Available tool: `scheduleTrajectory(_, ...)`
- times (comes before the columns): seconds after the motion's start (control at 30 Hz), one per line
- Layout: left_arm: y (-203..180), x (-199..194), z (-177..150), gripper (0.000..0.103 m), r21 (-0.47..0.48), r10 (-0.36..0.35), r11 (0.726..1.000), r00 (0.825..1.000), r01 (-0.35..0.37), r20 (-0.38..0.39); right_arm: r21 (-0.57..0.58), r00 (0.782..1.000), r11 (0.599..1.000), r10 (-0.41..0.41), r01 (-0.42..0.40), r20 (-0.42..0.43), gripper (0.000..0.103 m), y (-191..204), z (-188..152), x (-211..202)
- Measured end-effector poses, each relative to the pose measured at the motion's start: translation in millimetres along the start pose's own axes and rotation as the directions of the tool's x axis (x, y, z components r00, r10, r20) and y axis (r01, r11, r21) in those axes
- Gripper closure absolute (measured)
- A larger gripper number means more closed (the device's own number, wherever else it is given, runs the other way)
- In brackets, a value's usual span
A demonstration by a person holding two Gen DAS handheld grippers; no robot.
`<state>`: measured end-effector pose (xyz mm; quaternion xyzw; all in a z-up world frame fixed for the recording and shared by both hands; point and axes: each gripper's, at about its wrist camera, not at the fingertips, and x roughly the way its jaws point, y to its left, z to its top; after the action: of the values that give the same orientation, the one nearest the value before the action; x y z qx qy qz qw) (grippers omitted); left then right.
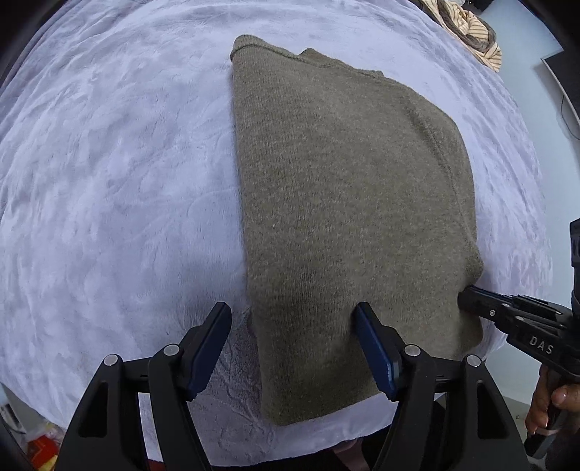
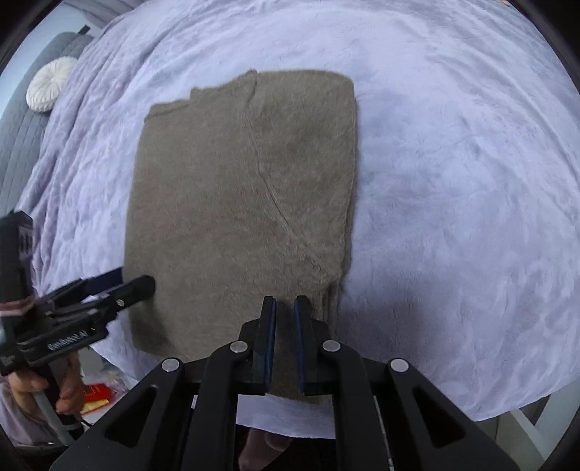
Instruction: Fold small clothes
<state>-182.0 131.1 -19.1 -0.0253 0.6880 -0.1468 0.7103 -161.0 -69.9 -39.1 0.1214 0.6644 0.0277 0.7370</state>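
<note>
An olive-brown knitted sweater (image 1: 344, 203) lies folded into a long rectangle on a pale lilac plush blanket (image 1: 119, 174); it also shows in the right wrist view (image 2: 239, 203). My left gripper (image 1: 293, 315) is open, its jaws wide apart over the sweater's near left edge, holding nothing. My right gripper (image 2: 285, 302) has its jaws nearly together at the sweater's near right corner, with a narrow gap showing and fabric between the tips. The right gripper shows from the side in the left wrist view (image 1: 467, 297), and the left gripper shows in the right wrist view (image 2: 145, 284).
The blanket's front edge (image 2: 290, 427) lies just below the sweater. A striped beige garment (image 1: 471, 32) lies at the far right corner. A round white cushion (image 2: 49, 88) sits far left on a grey seat. Red items (image 2: 96, 395) lie on the floor.
</note>
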Motion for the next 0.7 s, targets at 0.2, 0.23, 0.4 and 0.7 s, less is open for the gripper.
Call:
scheduleTrajectory(0.2,-5,5,-20,0.032,0.008,0.047,0.999,0.998,-0.047,-0.041,0.022,0.997,0.998,0.06,-0.059,-0.056,0.098,-16,1,8)
scheduleTrajectory(0.23,-4,6,-23,0.032,0.008,0.052,0.999,0.997,-0.052,-0.051,0.002,0.996,0.998,0.058,-0.058,-0.065,0.098,-15,2,5)
scheduleTrajectory(0.4,-1,6,-26,0.032,-0.013,0.049,0.999,0.996,-0.05,-0.07,-0.097,0.992,0.993,0.048,-0.06,-0.118,0.098,-7,-10,-1)
scheduleTrajectory(0.7,-5,12,-19,0.032,-0.017,0.058,0.998,0.994,-0.059,-0.093,-0.134,0.987,0.99,0.025,-0.047,-0.161,0.098,3,-19,4)
